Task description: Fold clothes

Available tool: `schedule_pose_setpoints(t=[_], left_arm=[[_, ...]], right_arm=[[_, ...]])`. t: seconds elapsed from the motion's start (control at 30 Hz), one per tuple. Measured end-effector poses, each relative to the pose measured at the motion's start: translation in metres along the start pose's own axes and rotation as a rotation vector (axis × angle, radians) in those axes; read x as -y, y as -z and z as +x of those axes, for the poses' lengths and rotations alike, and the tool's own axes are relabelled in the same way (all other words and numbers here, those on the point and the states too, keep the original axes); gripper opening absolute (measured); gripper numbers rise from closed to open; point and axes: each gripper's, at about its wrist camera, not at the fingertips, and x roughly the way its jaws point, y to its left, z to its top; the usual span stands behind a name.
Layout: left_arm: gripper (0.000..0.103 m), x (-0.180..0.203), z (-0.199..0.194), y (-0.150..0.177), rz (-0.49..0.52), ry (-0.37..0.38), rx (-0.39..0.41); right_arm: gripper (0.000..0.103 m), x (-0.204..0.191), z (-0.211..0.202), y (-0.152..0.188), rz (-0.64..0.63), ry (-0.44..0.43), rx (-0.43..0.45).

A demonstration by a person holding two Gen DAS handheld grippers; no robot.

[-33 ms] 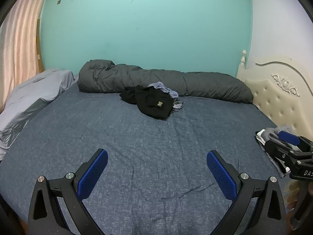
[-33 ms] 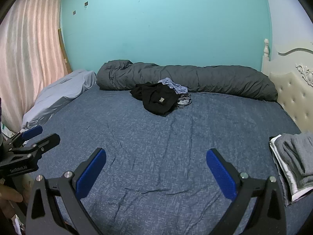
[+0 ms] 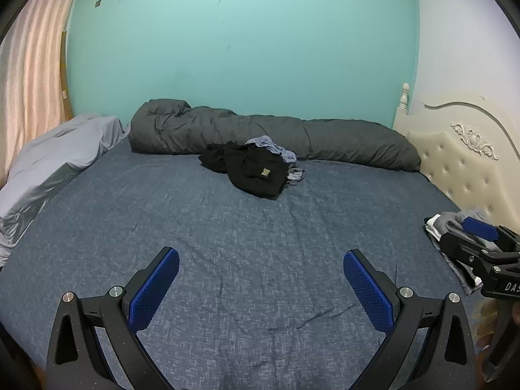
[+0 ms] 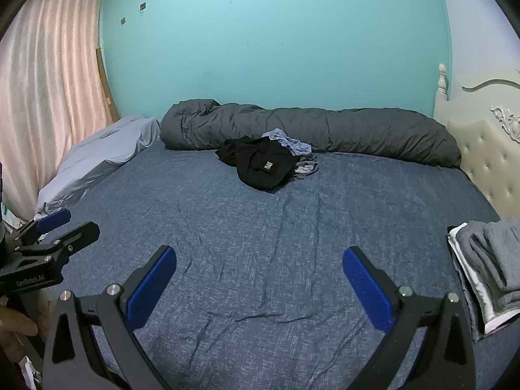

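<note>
Left wrist view. Left gripper (image 3: 260,287) hangs over the blue bedsheet (image 3: 227,227), jaws spread wide, blue pads (image 3: 152,289) bare and nothing between them. Straight ahead of the fingertips, well apart from them, a heap of unfolded clothes (image 3: 260,170): a black garment (image 3: 256,175) with a small yellowish label on top, a light blue piece (image 3: 276,149) and grey scraps poking out on its right side. Just behind the heap, touching or nearly so, a rolled dark grey duvet (image 3: 292,136) runs along the teal wall (image 3: 243,48). Past the left finger, a pale grey sheet (image 3: 48,162) bunched at the bed edge beside a pink curtain (image 3: 29,65). Off beyond the right finger, the right gripper (image 3: 481,240) enters from the edge, partly covering a folded stack (image 3: 438,224) by the cream headboard (image 3: 461,162).

Right wrist view. Right gripper (image 4: 260,287) likewise released, jaws wide, empty, above the sheet (image 4: 260,227). The clothes heap (image 4: 266,165) lies ahead, roughly centred between the fingers, far off. Beyond the right finger, near it, the folded stack (image 4: 487,260): grey garments atop something white (count of pieces unclear). Beyond the left finger, the left gripper (image 4: 48,227), seen side-on; a fingertip of the person's hand (image 4: 16,321) shows beneath it.
</note>
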Motion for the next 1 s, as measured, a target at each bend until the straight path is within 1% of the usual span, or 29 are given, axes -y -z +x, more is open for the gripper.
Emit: schedule_pose_setpoints(t=[0.2,0.37,1.0], left_arm=[[0.103,0.001,-0.001,0.003,0.008,0.000,0.009],[0.103,0.001,-0.003,0.001,0.009,-0.006,0.008],[0.103,0.003,-0.007,0.001,0.020,-0.008,0.010]], right_arm=[[0.103,0.007,-0.005,0.001,0.006,-0.010,0.030],[0.103,0.006,-0.002,-0.007,-0.004,0.008,0.000],[0.103,0.015,0.001,-0.001,0.017,0.008,-0.008]])
